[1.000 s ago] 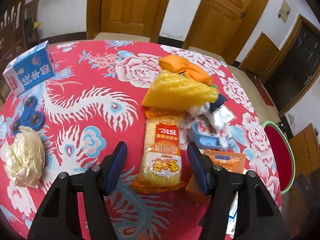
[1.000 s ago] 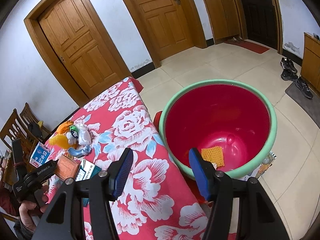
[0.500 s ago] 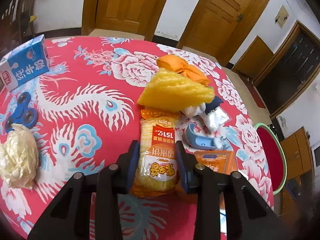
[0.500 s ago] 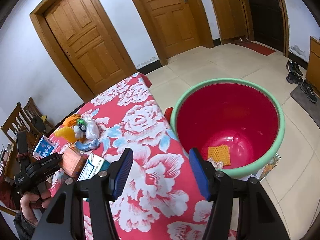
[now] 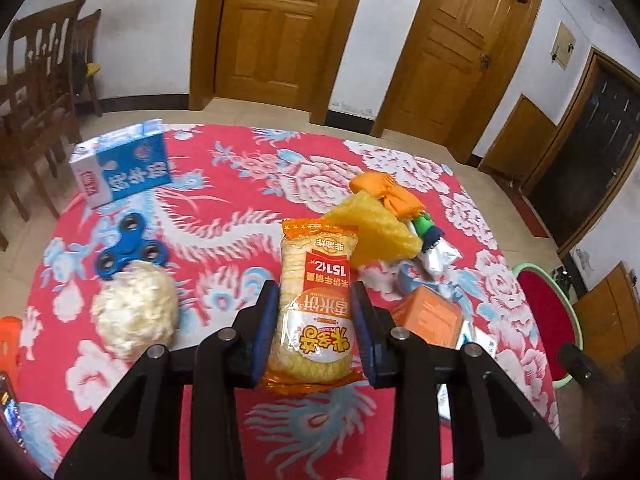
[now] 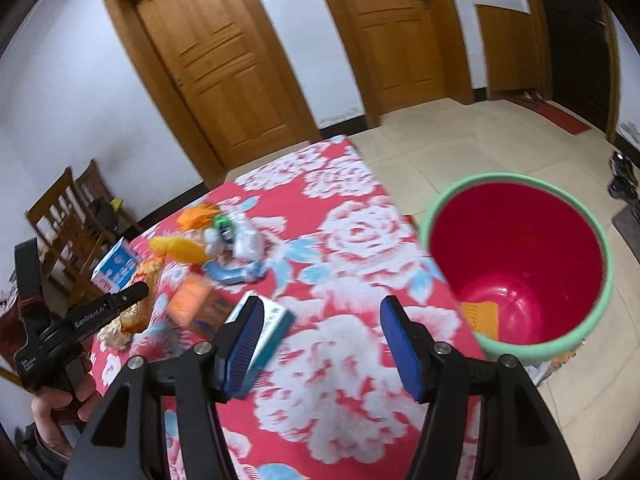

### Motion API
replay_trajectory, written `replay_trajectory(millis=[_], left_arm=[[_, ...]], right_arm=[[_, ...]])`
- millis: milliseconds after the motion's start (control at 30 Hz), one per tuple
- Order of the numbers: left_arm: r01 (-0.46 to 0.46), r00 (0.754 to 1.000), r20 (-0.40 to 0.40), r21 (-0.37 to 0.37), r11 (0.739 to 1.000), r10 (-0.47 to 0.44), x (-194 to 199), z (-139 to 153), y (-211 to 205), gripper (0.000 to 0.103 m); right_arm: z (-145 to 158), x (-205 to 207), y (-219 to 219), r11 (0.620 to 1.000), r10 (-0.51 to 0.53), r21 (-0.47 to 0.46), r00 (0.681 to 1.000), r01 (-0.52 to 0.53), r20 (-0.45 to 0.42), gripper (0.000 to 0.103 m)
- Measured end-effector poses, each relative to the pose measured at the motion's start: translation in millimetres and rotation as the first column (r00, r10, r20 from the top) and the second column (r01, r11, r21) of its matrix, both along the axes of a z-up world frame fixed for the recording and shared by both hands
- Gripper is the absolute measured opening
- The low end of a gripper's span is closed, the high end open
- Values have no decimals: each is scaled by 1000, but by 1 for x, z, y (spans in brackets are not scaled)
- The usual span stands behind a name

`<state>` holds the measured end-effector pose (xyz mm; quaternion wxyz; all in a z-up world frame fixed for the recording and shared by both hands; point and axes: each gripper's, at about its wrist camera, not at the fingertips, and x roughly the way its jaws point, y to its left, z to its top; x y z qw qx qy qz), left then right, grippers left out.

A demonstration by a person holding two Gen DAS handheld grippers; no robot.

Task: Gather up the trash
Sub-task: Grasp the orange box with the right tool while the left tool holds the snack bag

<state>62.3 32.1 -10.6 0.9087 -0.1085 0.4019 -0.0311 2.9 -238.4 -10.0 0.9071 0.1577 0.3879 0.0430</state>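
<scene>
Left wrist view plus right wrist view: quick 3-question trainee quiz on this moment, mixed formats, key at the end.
1. True or false: the left tongs are shut on the rice cracker packet.
2. Multiple choice: what lies inside the red bucket? A) a blue fidget spinner B) a yellow mesh piece C) a milk carton
3. Fill in: the right tongs are ____, with nothing between their pads.

Key
1. True; both pads press the packet's sides.
2. B; the yellow mesh piece rests on the bucket's bottom. The fidget spinner and milk carton are on the table.
3. open
</scene>
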Motion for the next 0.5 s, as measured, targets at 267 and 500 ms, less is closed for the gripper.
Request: replay_trajectory(millis=[267,500], left_arm=[[-15,1000,-15,-23,1000,14,-14,0,21,36],[9,1000,-27,-7,1000,-9,-26,0,28,36]], right_arm=[[-1,18,45,991,132,-9,991,-133,-16,71],[-9,35,83,973,227,-13,972,-228,-52,76]])
